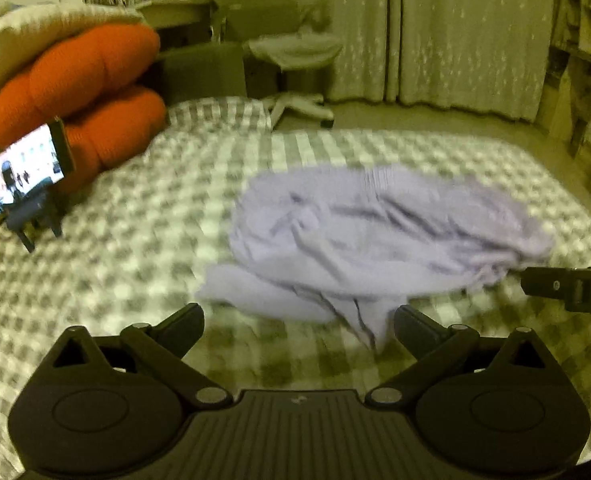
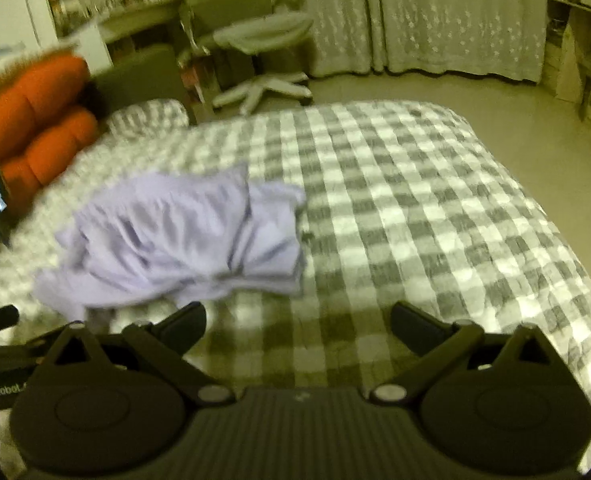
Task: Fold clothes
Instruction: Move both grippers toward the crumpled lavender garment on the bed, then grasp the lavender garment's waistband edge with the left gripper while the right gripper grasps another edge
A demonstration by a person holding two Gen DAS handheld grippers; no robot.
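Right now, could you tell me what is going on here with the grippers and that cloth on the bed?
A person holds a hand-held gripper in each hand over a checked bedspread. A crumpled lilac garment lies on it, not yet folded. The left hand-held gripper and the right hand-held gripper are both open and hold nothing. A phone on a stand sits by orange cushions.

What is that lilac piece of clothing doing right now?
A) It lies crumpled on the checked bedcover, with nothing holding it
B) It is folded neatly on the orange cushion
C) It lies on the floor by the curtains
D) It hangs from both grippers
A: the lilac garment sits in a rumpled heap on the checked bedcover, while the left gripper and the right gripper are both open and hold nothing.
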